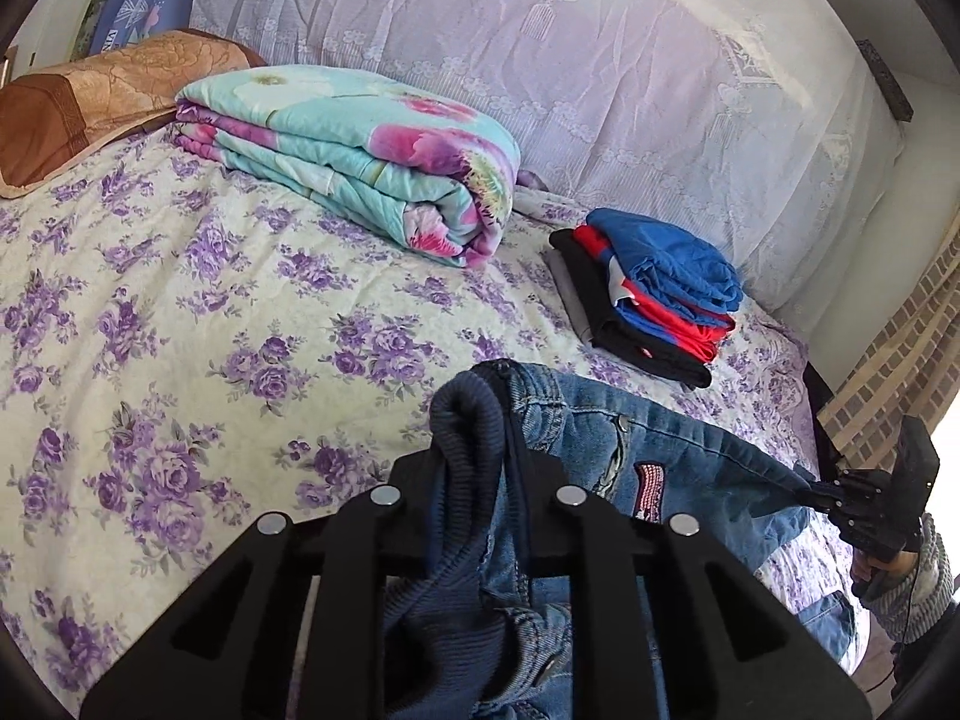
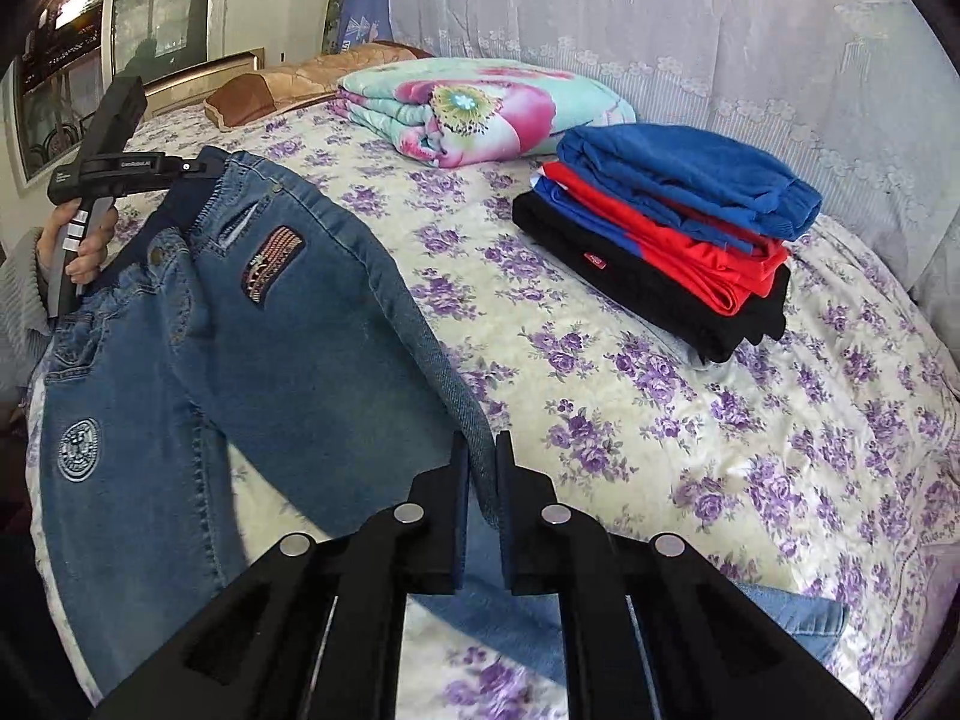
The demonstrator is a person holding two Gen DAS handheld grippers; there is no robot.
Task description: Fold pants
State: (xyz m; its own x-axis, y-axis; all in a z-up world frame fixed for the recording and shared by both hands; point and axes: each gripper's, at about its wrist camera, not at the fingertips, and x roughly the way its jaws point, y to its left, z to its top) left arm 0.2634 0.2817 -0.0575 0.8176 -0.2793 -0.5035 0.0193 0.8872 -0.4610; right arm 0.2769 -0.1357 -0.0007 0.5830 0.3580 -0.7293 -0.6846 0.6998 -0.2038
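Both grippers are clamped on the jeans (image 2: 252, 336): the left gripper (image 1: 480, 480) pinches the ribbed navy waistband, bunched between its jaws, while the right gripper (image 2: 483, 468) grips the denim edge of a leg, its jaws drawn nearly together on the fabric. Between them the pants hang stretched and partly lifted above the floral bedspread (image 1: 180, 312), waist toward the person's left hand (image 2: 84, 246), the lower legs trailing down over the bed's near edge. This looks like the opening step — picking the garment up and spreading it, no fold made yet. Next the jeans probably need laying flat on the open bedspread, legs aligned, before one half is brought over the other. Beyond lie a stack of folded clothes (image 1: 654, 294) — blue, red, black — and a folded floral quilt (image 1: 360, 156), both well clear.
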